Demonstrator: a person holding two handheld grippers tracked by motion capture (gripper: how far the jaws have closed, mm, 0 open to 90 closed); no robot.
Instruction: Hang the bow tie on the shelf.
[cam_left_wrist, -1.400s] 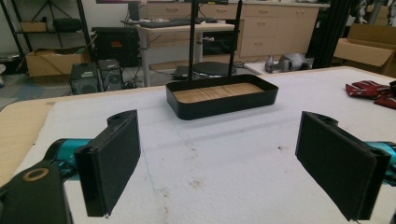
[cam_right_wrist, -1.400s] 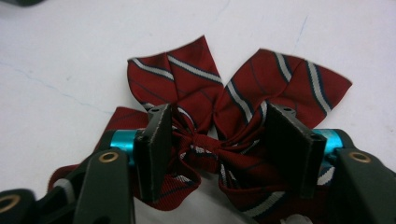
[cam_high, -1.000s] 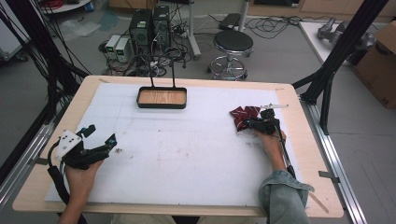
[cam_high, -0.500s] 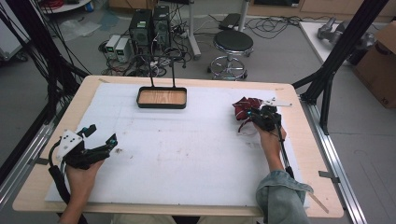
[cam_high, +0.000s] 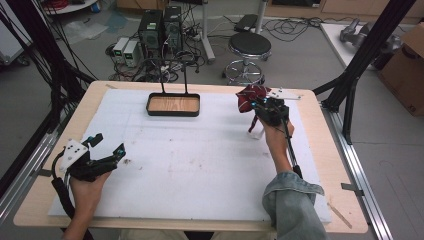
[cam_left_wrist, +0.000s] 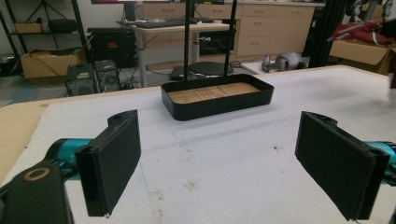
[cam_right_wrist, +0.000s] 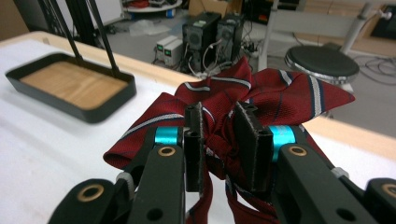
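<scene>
Landmark: the black tray (cam_high: 173, 105) with a wooden floor, standing at the far middle of the white pad (cam_high: 200, 165).

Right gripper (cam_high: 264, 106): to the right of the tray and about level with it. Its jaws are closed nearly together on a bunched red striped necktie (cam_high: 250, 96), pinching a gather of the cloth. In the right gripper view the necktie (cam_right_wrist: 261, 98) spreads above and beyond the jaws, with tails hanging below; it appears lifted clear of the pad.

Left gripper (cam_high: 102, 160): well nearer the person than the tray and off to its left. The jaws stand wide apart and hold nothing.

Governing relation: the tray lies to the left of the loaded jaws, with bare pad between. The right hand (cam_high: 276, 137) is the nearer to the necktie. The necktie's long axis cannot be told while it is crumpled.
</scene>
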